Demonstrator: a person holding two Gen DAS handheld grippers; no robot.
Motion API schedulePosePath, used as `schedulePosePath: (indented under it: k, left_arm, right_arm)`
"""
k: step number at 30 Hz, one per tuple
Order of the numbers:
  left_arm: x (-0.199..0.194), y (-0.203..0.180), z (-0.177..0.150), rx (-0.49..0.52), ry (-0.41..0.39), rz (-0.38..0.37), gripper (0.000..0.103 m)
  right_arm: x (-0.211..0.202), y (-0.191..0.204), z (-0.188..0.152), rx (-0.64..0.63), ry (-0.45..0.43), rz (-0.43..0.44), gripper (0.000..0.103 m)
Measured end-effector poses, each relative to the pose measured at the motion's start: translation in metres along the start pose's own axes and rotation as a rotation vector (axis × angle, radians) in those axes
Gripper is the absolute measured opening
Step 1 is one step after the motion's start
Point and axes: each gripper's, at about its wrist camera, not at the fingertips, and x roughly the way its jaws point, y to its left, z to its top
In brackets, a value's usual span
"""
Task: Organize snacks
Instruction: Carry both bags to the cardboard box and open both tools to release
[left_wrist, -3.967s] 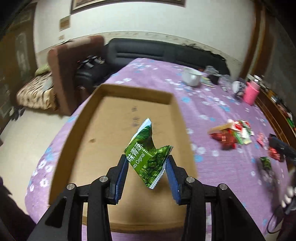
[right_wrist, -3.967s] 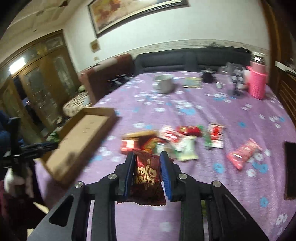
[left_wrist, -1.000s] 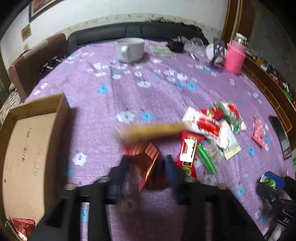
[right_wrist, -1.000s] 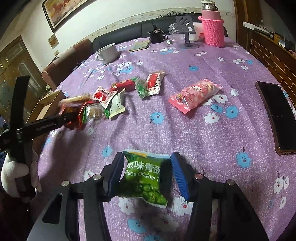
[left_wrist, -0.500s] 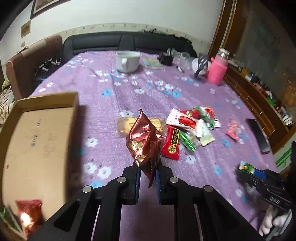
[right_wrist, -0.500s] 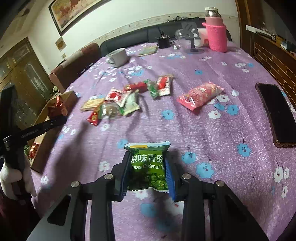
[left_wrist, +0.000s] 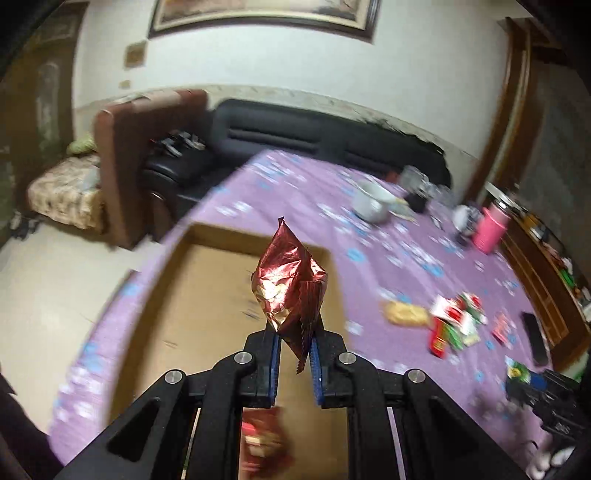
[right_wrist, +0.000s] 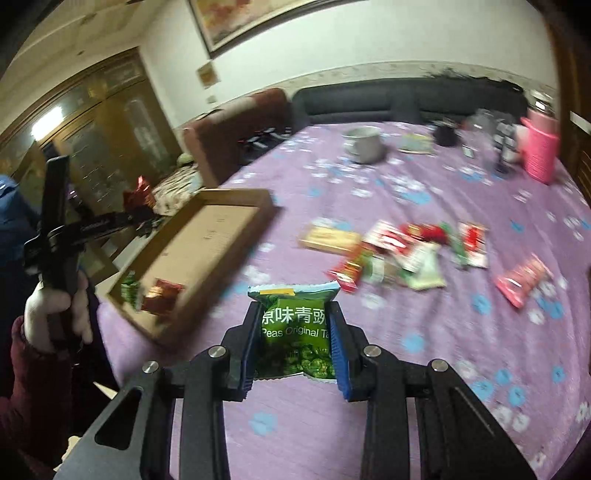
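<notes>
My left gripper (left_wrist: 294, 349) is shut on a crinkled red foil snack packet (left_wrist: 288, 284) and holds it above the cardboard tray (left_wrist: 207, 295). A red packet (left_wrist: 264, 443) lies in the tray's near end. My right gripper (right_wrist: 294, 338) is shut on a green pea packet (right_wrist: 295, 328), held above the purple tablecloth. In the right wrist view the tray (right_wrist: 207, 236) sits left, holding a green packet (right_wrist: 130, 291) and a red packet (right_wrist: 162, 295). The left gripper with its red packet (right_wrist: 138, 197) shows beyond the tray.
A pile of loose snack packets (right_wrist: 406, 251) and a pink packet (right_wrist: 522, 277) lie mid-table. A white mug (right_wrist: 364, 144), a pink bottle (right_wrist: 541, 151) and small items stand at the far end. A phone (left_wrist: 533, 336) lies at the right. Sofa and chair stand behind.
My left gripper has swung left with the red packet, from above the tablecloth to over the tray. My right gripper has lifted the green pea packet and turned toward the tray.
</notes>
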Motion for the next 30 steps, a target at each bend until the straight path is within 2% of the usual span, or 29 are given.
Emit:
schedulePosePath:
  k: [3,11,18,22,27,29,30]
  left_arm:
    - [-0.002,0.02,-0.001,-0.003,-0.017,0.039,0.013]
    - [0.035,0.065,-0.016,-0.088,0.054,0.049,0.013]
    - [0.058,0.084,-0.026,-0.136,0.117,0.043,0.014]
    - [0.063,0.096,-0.033,-0.166,0.141,0.062,0.014]
    - [0.056,0.105,-0.04,-0.203,0.132,0.058,0.015]
    - [0.05,0.103,-0.04,-0.198,0.118,0.056,0.02]
    - [0.045,0.1,-0.039,-0.19,0.106,0.058,0.032]
  right_arm:
    - [0.012,0.022,0.008,-0.016,0.017,0.057,0.033]
    - [0.084,0.092,0.055,-0.055,0.101,0.214,0.033]
    - [0.163,0.142,0.057,-0.11,0.225,0.205,0.033]
    - [0.196,0.151,0.05,-0.104,0.283,0.207,0.034]
    - [0.203,0.158,0.046,-0.121,0.286,0.217,0.035]
    - [0.197,0.157,0.047,-0.121,0.267,0.229,0.038]
    - [0.192,0.154,0.049,-0.116,0.252,0.231,0.041]
